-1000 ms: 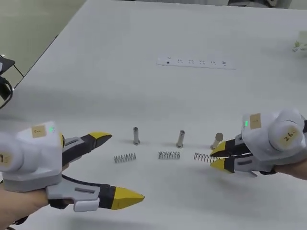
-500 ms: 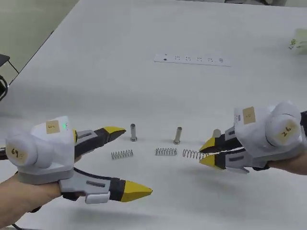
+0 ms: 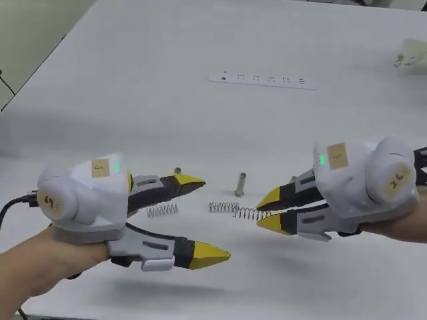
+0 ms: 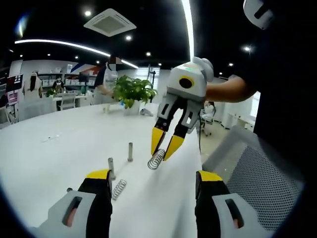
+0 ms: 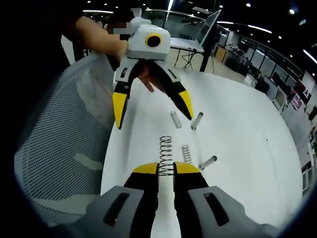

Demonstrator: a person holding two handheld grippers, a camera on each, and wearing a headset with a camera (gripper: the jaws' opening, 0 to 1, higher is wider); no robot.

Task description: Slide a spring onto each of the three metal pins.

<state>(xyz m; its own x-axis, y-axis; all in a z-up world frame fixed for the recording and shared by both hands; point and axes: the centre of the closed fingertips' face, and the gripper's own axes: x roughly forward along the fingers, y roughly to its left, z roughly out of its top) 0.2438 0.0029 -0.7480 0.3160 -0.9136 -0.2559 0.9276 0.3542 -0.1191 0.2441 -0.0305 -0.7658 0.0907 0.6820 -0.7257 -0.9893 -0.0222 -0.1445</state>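
In the head view my right gripper point(image 3: 269, 211) is shut on one end of a spring point(image 3: 247, 213), which sticks out leftward above the white table point(image 3: 200, 120). The right gripper view has that spring point(image 5: 166, 151) rising from my shut right gripper point(image 5: 167, 169). My left gripper point(image 3: 205, 217) is open, empty and faces the right one. One upright metal pin point(image 3: 241, 184) stands between them, and another pin point(image 3: 177, 171) peeks from behind the left gripper's upper finger. Two loose springs point(image 3: 162, 211) point(image 3: 223, 207) lie flat in front of the pins. The third pin is barely visible behind the right gripper.
A white power strip point(image 3: 261, 80) lies farther back on the table. A pale object point(image 3: 410, 57) sits at the far right edge. The left gripper view has a mesh chair point(image 4: 257, 168) beside the table, a plant point(image 4: 131, 91) and people beyond.
My right gripper has moved left with the spring, lifting it off the table. My left gripper has moved right, closer to the pins.
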